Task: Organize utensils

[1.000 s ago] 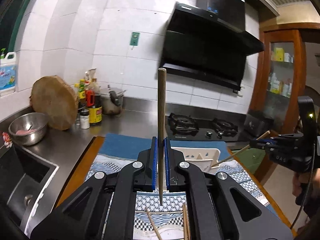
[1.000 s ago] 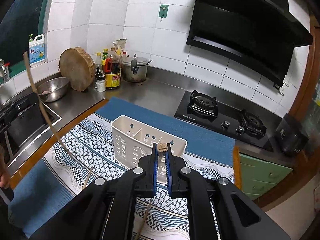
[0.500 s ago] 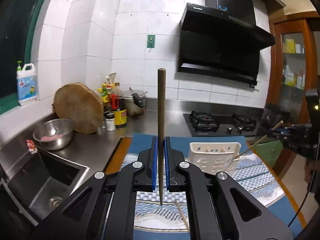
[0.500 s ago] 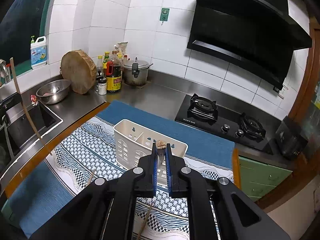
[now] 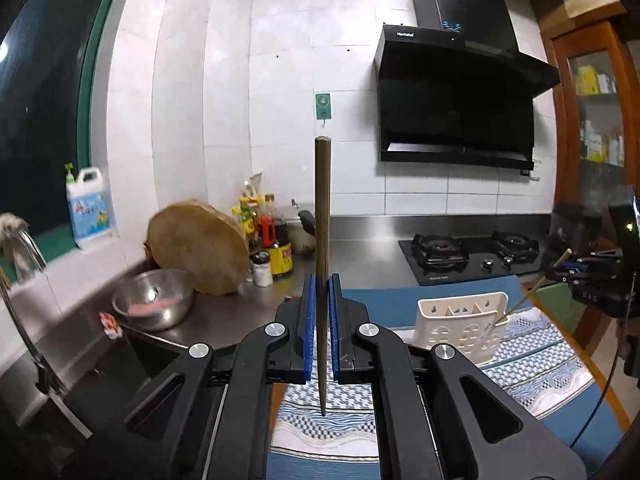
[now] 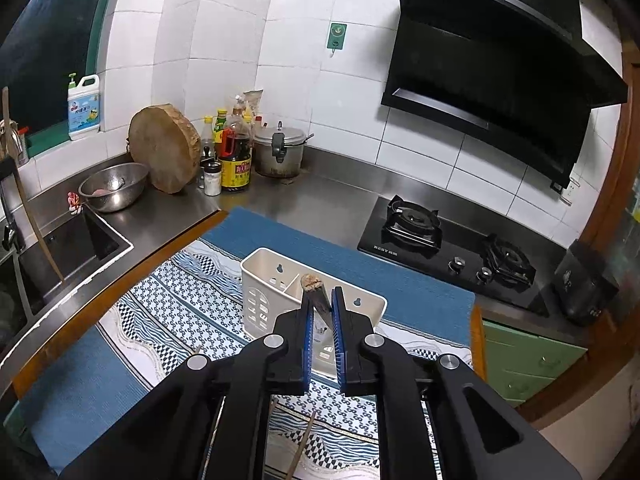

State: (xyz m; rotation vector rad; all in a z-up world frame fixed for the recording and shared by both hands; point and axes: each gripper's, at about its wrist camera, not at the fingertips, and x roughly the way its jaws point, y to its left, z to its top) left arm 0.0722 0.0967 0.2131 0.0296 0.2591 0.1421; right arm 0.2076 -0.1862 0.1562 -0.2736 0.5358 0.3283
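Observation:
My left gripper (image 5: pixel 320 300) is shut on a brown chopstick (image 5: pixel 322 216) that stands upright, raised above the patterned cloth (image 5: pixel 532 364). My right gripper (image 6: pixel 321 312) holds another chopstick (image 6: pixel 316 292) over the white utensil caddy (image 6: pixel 264 276); the jaws stand slightly apart and the stick leans between them. In the left wrist view the right gripper (image 5: pixel 568 270) is at the far right, its chopstick (image 5: pixel 536 290) slanting down into the caddy (image 5: pixel 460 320). Loose chopsticks (image 6: pixel 302 444) lie on the cloth below.
A sink (image 6: pixel 68 248) is at the left with a steel bowl (image 6: pixel 114 186), a round chopping block (image 6: pixel 166 148), sauce bottles (image 6: pixel 234 152) and a pot (image 6: pixel 280 152) behind. A gas hob (image 6: pixel 452 248) is at the right, under a black hood (image 6: pixel 492 56).
My left gripper has swung left and lifted with its chopstick. My right gripper has come closer to the caddy and its jaws have eased apart a little around the chopstick.

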